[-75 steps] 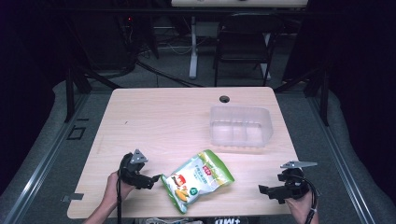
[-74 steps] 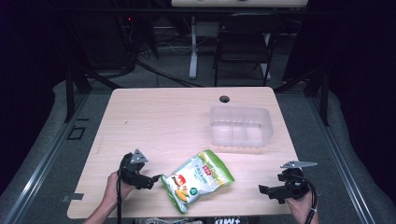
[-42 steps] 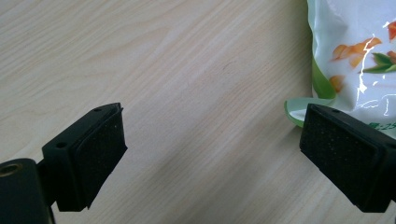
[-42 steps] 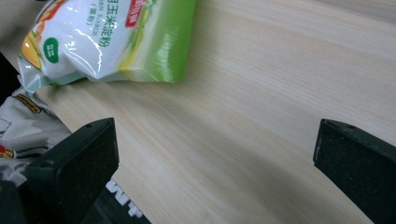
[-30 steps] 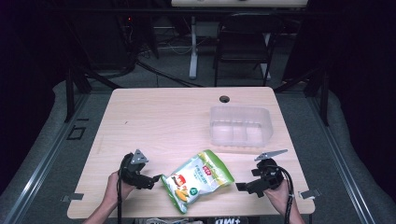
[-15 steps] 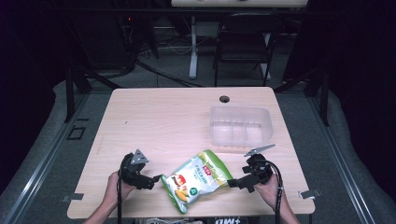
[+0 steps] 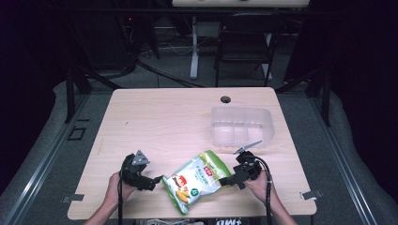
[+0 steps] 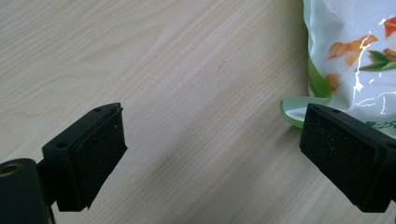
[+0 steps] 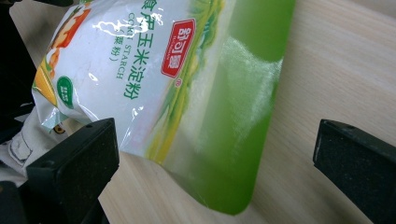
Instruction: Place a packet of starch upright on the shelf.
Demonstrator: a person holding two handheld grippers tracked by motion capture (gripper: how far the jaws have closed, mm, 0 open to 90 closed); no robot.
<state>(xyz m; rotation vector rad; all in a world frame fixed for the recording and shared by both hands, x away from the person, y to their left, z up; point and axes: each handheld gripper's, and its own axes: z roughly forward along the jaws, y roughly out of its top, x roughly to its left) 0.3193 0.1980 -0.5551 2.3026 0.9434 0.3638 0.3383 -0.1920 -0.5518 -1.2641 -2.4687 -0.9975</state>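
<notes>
A green and white pouch of corn starch (image 7: 197, 178) lies flat near the table's front edge. My right gripper (image 7: 229, 180) stands open at the pouch's right end, and in the right gripper view the green end of the pouch (image 9: 224, 121) lies between its two black pads (image 9: 79, 158). My left gripper (image 7: 157, 180) stands open just left of the pouch, with bare wood between its jaws. In the left gripper view a corner of the pouch (image 8: 345, 56) reaches the right pad (image 8: 345, 154).
A clear plastic tub (image 7: 241, 125) sits on the wooden table (image 7: 164, 122) behind my right gripper. A cable hole (image 7: 225, 99) is at the far edge. Chairs and dark floor lie beyond the table.
My right gripper has moved left from the table's right edge up to the pouch's right end. My left gripper and the pouch have stayed put.
</notes>
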